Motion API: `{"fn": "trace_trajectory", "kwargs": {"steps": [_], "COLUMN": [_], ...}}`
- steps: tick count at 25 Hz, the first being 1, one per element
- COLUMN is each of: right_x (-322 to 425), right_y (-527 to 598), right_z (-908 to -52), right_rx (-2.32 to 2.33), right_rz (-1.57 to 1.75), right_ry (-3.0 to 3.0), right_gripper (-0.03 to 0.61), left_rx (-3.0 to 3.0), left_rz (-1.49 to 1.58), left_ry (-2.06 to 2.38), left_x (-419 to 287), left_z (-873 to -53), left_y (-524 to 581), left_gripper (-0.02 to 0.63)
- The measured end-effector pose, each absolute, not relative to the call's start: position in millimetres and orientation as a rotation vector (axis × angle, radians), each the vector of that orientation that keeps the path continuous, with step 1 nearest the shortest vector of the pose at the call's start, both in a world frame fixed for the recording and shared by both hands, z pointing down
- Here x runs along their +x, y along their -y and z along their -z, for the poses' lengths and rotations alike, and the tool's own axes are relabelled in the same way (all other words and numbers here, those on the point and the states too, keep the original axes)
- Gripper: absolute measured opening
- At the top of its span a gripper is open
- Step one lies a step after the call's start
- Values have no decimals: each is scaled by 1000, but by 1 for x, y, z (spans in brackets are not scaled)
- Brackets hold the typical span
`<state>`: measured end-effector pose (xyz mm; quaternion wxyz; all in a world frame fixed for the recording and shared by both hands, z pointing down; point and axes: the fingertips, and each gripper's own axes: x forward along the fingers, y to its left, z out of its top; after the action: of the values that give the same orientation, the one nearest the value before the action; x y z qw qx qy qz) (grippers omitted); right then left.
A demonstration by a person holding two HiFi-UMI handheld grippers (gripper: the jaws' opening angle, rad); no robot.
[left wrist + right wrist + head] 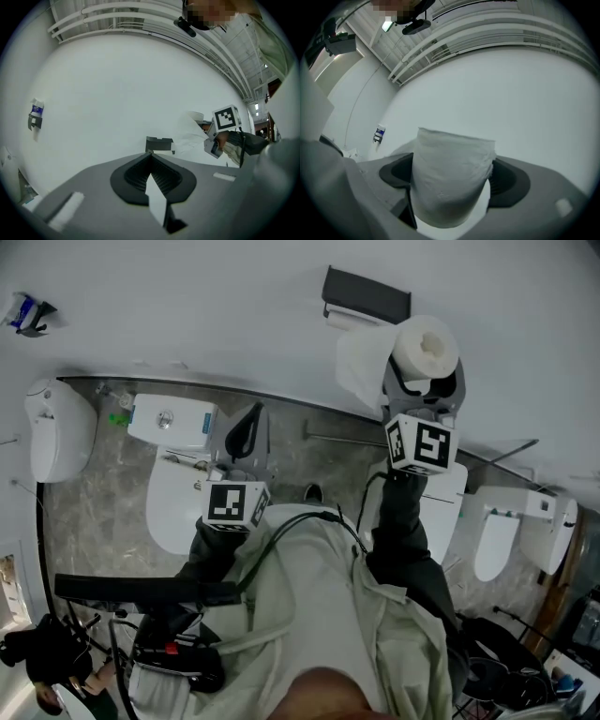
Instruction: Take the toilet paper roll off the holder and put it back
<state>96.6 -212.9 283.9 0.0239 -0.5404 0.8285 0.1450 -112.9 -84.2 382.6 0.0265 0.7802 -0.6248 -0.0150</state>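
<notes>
- The right gripper is clamped on the toilet paper roll, one jaw on each side of the roll's curved wall, with the core's open end facing up in the head view.
- The left gripper has its jaws pressed together with nothing between them. It is held lower and well apart from the roll.
- The roll is off the wall holder and is held in the air just below and to the right of it.
- A loose sheet hangs from the roll toward the holder.
- The roll is probably light and soft. It would crush under a hard squeeze, and the sheet could tear or unwind. A grip across the wound sides keeps the core free for the holder.
- Count: one roll, one holder, two grippers.
- On the floor below I count four white toilets, one of them partly behind the right arm.
</notes>
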Motion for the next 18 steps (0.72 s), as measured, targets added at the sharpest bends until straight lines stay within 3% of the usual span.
{"fn": "trace_trajectory", "kwargs": {"steps": [8, 18], "right_x": [85, 58], "right_y": [292, 361], "right_z": [-252, -298], "right_rx": [-1675, -1801], "right_rz": [-458, -410], "right_ry": [-2541, -2668], "right_gripper": [474, 474], "left_rx": [2406, 2456], "left_rz": [26, 20], "left_ry": [1962, 1962], "left_x": [-118, -115], "left_z": [-380, -368], "left_y": [86, 96], "left_gripper": [6, 6]}}
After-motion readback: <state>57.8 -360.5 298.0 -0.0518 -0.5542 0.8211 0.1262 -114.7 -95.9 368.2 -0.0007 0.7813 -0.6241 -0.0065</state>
